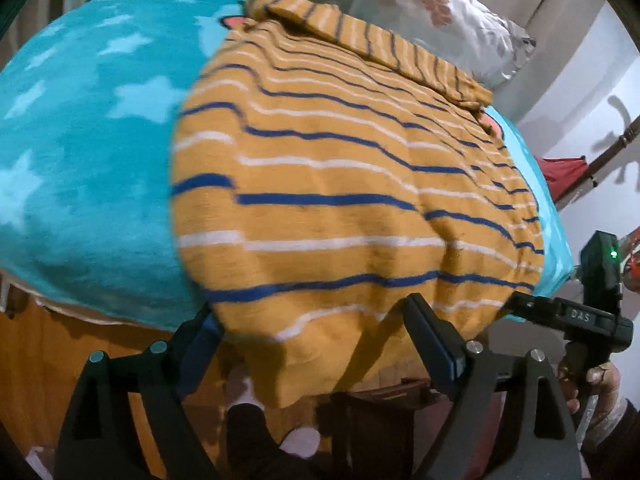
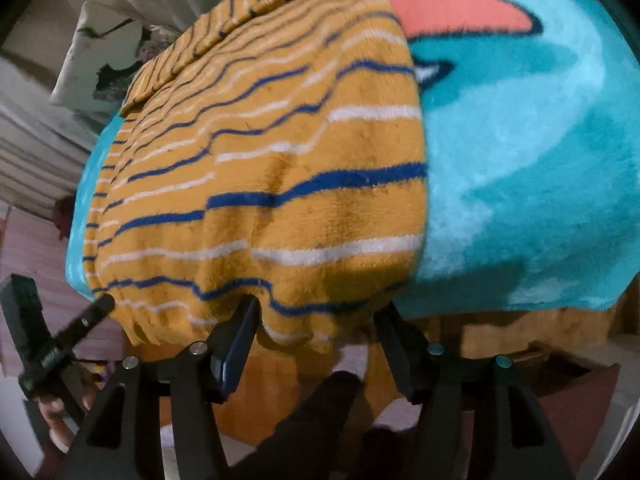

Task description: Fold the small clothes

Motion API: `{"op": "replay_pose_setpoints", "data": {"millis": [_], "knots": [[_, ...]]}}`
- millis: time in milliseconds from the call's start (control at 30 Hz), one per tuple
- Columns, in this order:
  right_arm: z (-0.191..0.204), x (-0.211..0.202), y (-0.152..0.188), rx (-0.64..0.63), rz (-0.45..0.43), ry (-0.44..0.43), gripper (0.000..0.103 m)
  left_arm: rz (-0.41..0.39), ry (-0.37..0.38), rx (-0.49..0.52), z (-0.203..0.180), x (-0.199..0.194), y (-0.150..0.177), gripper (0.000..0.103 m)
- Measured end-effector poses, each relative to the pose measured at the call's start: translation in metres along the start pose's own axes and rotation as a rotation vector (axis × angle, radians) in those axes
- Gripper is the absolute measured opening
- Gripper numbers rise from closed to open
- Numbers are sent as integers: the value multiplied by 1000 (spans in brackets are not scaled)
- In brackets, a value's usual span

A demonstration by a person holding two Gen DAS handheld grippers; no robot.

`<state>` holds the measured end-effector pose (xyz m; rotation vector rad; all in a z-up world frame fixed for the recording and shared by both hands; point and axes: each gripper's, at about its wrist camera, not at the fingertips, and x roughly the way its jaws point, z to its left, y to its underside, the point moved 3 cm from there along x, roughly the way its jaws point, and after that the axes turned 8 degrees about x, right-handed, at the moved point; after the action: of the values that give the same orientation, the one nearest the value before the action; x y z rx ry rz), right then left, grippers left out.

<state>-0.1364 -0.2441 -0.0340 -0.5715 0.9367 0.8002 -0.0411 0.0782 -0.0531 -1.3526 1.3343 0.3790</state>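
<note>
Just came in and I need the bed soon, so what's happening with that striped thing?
A person is folding a mustard-yellow knit garment with blue and white stripes on a turquoise star-patterned fleece blanket. It lies spread flat, its near hem hanging over the bed's edge. The left gripper and right gripper sit at that hem, one toward each end, jaws open with the hanging cloth between them, not clamped. The fold across the body isn't done yet.

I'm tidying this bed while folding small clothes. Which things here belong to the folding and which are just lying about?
In the job:
- mustard knitted garment with blue and white stripes
- left gripper, open
- right gripper, open

Lying about:
- turquoise fleece blanket with pale stars
- floral pillow
</note>
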Motion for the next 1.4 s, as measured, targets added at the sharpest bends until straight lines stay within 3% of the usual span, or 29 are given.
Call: {"op": "replay_pose_setpoints", "data": {"millis": [33,100,133,167,200,233,433,733,967,1067,1167,1200,1233,1267,1300,1333,1400], "knots": [[-1,2,0,27,5,-27,64,8,21,-15,0,2,-1,83],[-3,3,0,61,15,-79,60,54,87,-83,4,8,-1,44],[-3,3,2,73,16,-95,37,79,109,-114,7,8,1,21],[-6,4,3,105,35,-136,24,85,128,-136,8,6,2,13],[-7,4,4,128,49,-162,15,81,119,-146,8,-3,3,12],[-8,0,6,153,54,-189,11,79,98,-133,6,-11,4,11],[12,-46,20,60,35,-232,10,5,49,-82,-8,-67,5,9],[54,-89,-4,32,-11,-370,10,-129,124,-148,-7,-104,-47,9],[93,-99,-84,69,-88,-392,10,-132,184,-153,22,-64,-154,9],[105,-67,-140,100,-124,-351,13,-96,147,-109,35,-27,-216,10],[108,-32,-193,123,-169,-238,29,-61,99,-91,47,5,-261,14],[109,-25,-208,148,-189,-189,40,-58,129,-90,51,9,-272,17],[108,-24,-214,161,-205,-178,52,-59,160,-85,53,11,-278,26],[107,-29,-221,176,-233,-188,56,-61,182,-71,55,13,-283,41],[107,-35,-224,178,-255,-210,64,-62,172,-60,58,15,-286,49],[106,-39,-225,175,-265,-207,67,-62,155,-50,61,17,-287,57],[105,-45,-223,137,-277,-131,67,-39,145,-32,68,23,-287,58]]}}
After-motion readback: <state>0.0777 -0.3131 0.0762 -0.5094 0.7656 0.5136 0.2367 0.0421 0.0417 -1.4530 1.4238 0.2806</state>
